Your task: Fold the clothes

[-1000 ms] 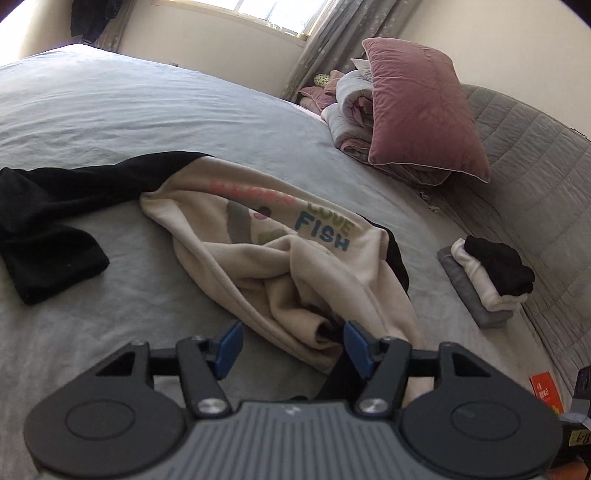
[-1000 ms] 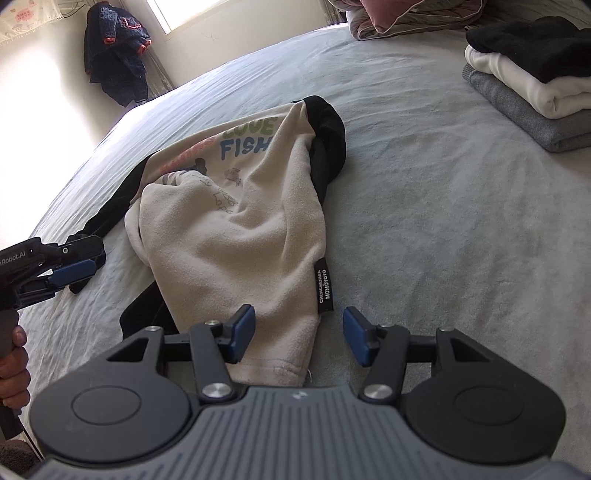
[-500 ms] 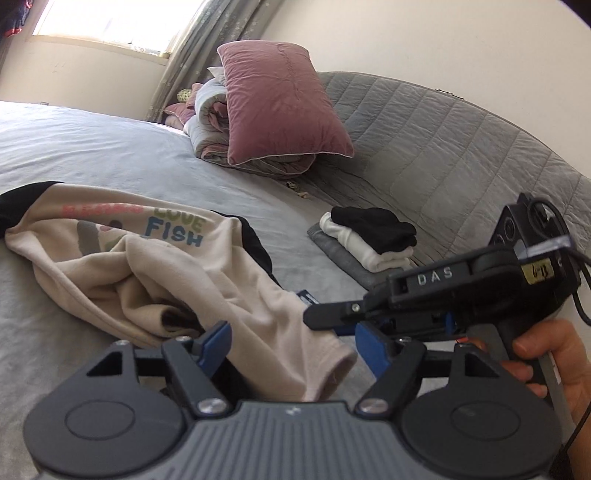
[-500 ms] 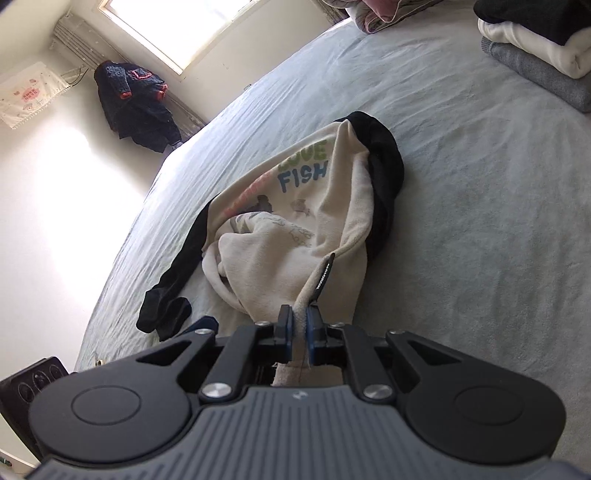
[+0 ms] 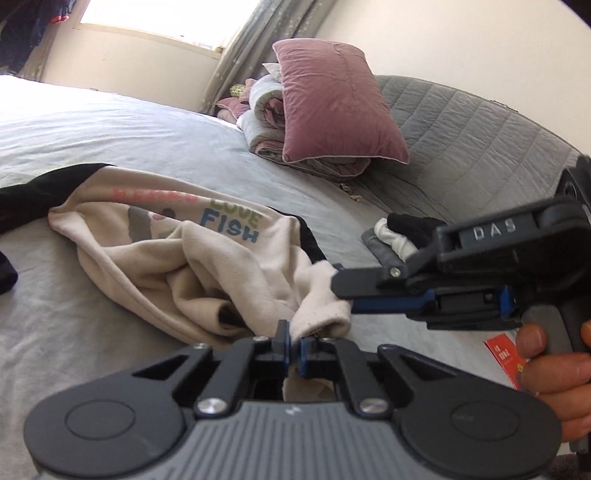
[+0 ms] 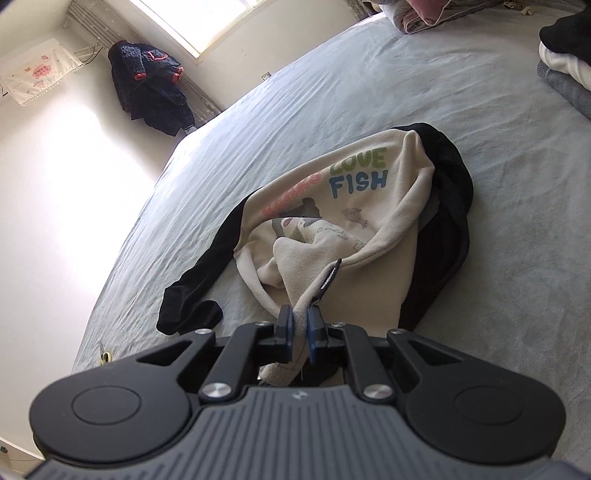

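Underneath everything spreads the bed (image 5: 155,122), grey-sheeted, with a quilted grey headboard (image 5: 461,129) curving along its far side. Against that headboard leans a pink pillow (image 5: 332,103) on a rolled quilt (image 5: 266,114), and nearer lies a small stack (image 5: 391,236) of folded clothes: grey at the bottom, white, then black. In the right wrist view a dark jacket (image 6: 147,85) hangs in the room's corner below the window (image 6: 192,22).

The sweatshirt (image 5: 177,254) lies crumpled mid-bed, cream in the body with black sleeves, printed LOVE FISH. Its long axis runs from the hem at the near edge away toward the collar end, which points toward the far part of the bed; one black sleeve (image 6: 199,284) trails off to the left in the right wrist view, the other (image 6: 447,221) is bunched under the right side.

The hem is lifted off the sheet at two neighbouring spots. The left gripper (image 5: 293,347) has its fingers closed tight on a cream fold of hem, cloth poking out behind them. The right gripper (image 6: 299,332) likewise pinches the hem edge, just beside a black label (image 6: 330,275) that stands up from the cloth. In the left wrist view the right gripper comes in from the right, held by a hand (image 5: 554,369), its tip at the same cream bunch. A red card (image 5: 504,356) lies by that hand.
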Available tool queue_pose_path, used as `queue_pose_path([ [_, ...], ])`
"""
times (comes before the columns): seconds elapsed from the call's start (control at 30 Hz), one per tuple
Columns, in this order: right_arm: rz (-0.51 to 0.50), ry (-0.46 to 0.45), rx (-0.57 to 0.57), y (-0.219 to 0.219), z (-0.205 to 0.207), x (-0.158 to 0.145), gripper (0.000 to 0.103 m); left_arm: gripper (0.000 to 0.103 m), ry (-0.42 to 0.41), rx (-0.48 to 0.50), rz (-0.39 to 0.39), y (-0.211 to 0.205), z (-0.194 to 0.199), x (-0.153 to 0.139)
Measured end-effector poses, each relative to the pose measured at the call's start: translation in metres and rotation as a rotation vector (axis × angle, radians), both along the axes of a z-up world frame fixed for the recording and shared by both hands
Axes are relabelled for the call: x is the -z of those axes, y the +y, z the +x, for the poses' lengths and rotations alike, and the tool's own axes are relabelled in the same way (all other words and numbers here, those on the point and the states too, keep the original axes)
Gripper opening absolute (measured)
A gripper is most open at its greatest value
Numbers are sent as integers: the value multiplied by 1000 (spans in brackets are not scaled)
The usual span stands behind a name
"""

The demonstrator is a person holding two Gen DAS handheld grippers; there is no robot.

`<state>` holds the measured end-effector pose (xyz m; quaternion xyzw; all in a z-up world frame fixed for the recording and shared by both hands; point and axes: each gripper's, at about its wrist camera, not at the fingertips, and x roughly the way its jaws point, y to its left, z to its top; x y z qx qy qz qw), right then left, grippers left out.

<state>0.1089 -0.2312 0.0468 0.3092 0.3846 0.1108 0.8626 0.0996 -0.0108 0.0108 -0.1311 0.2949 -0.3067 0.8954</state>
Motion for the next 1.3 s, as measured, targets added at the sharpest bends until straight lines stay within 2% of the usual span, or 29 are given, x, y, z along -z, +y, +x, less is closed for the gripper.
queue_pose_path([
  [0.07,5,12,32,-5,-3,5,18,5,-5,-59,0,12,3,-5],
  [0.13,-20,26,68,-9,-7,10,25,5,-9,-118,0,23,7,-10],
  [0.17,-31,35,84,-9,-9,14,40,5,-12,-145,0,29,8,-12],
  [0.2,-42,45,99,-10,-11,18,48,5,-15,-163,0,33,10,-15],
  [0.3,-43,77,103,-5,-12,31,49,5,-21,-199,-4,43,14,-19],
  [0.47,-62,131,80,17,-10,50,49,5,-16,-201,-1,45,14,-19],
  [0.73,-348,75,13,67,-11,64,55,5,15,-200,-18,49,15,-14],
  [0.77,-385,67,5,74,-11,65,52,5,22,-200,-23,50,15,-13],
  [0.83,-458,52,-12,86,-11,69,35,5,35,-201,-32,52,17,-11],
  [0.9,-532,30,-34,90,-15,72,14,5,41,-200,-32,52,17,-10],
  [0.97,-579,17,-48,90,-19,73,6,5,40,-195,-27,51,16,-9],
  [1.07,-577,30,-14,74,-22,69,4,5,35,-182,-30,50,15,-9],
  [1.3,-668,70,109,17,-33,57,4,5,23,-126,-57,45,10,-10],
])
